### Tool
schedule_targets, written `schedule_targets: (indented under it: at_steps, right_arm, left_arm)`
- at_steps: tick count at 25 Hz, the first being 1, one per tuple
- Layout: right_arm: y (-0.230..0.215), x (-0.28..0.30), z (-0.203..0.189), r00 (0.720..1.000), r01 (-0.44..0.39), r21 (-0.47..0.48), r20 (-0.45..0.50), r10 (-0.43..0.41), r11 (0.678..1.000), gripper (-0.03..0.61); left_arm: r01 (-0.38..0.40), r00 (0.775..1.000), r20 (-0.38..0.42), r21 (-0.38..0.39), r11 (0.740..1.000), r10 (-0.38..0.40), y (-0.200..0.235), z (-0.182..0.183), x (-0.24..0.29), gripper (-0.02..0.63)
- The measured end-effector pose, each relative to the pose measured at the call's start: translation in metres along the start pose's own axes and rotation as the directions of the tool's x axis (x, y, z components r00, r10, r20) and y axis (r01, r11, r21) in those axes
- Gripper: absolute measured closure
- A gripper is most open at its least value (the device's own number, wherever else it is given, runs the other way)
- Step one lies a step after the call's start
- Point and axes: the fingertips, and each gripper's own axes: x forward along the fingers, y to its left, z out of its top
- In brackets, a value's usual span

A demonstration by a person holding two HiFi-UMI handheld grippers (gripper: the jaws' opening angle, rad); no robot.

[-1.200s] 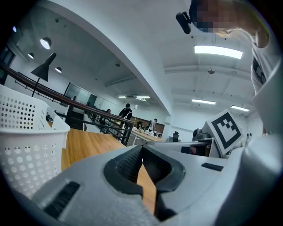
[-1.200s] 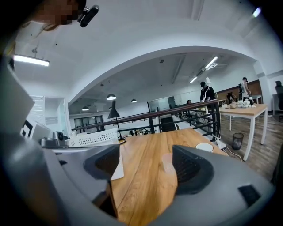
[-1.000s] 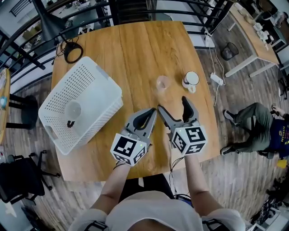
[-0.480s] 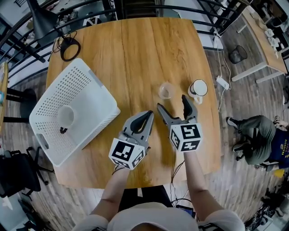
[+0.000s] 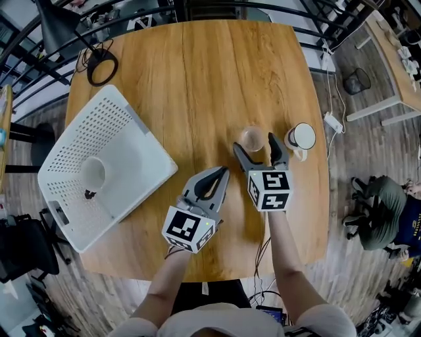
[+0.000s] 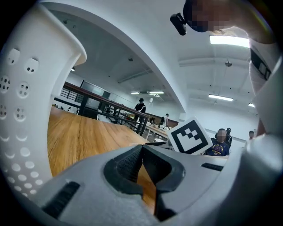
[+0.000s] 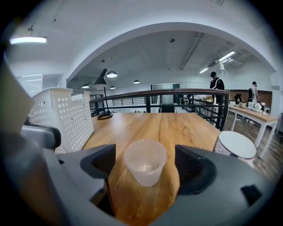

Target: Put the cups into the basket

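R claw [image 5: 254, 146] has come down to the clear cup [image 7: 145, 162]: jaws wide apart, cup between, not squeezed. L claw [image 5: 222, 172] pinched closed, nothing in it.

Wooden table [image 5: 197, 79], black desk lamp [image 5: 58, 25], black railing [image 5: 217, 8], power strip [image 5: 333, 123]

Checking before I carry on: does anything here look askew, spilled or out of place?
The white basket sits skewed, overhanging the table's left edge. The clear cup and mug stand upright; nothing spilled.
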Motion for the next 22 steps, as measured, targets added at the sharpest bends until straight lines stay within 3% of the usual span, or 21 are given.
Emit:
schedule_targets:
  at_steps: [10,13,22]
  right_arm:
    - [0.005,0.022,-0.003,0.999,-0.018,-0.031,-0.031,0.017,0.999,0.172]
    - [0.002,0.022,-0.004,1.000,0.003,-0.041,-0.029,-0.004,0.999,0.247]
    - [0.001,0.016,0.003,1.000,0.011,-0.045,-0.020,-0.012,0.999,0.247]
  left_arm:
    - [-0.008,1.000,-0.013,-0.012,1.000,0.008,0.009,-0.004,-0.001,0.604]
    - [-0.012,1.000,-0.018,-0.018,1.000,0.012,0.009,-0.006,-0.001,0.604]
    - [-0.008,1.000,-0.002,-0.025,1.000,0.008,0.007,0.000,-0.002,0.604]
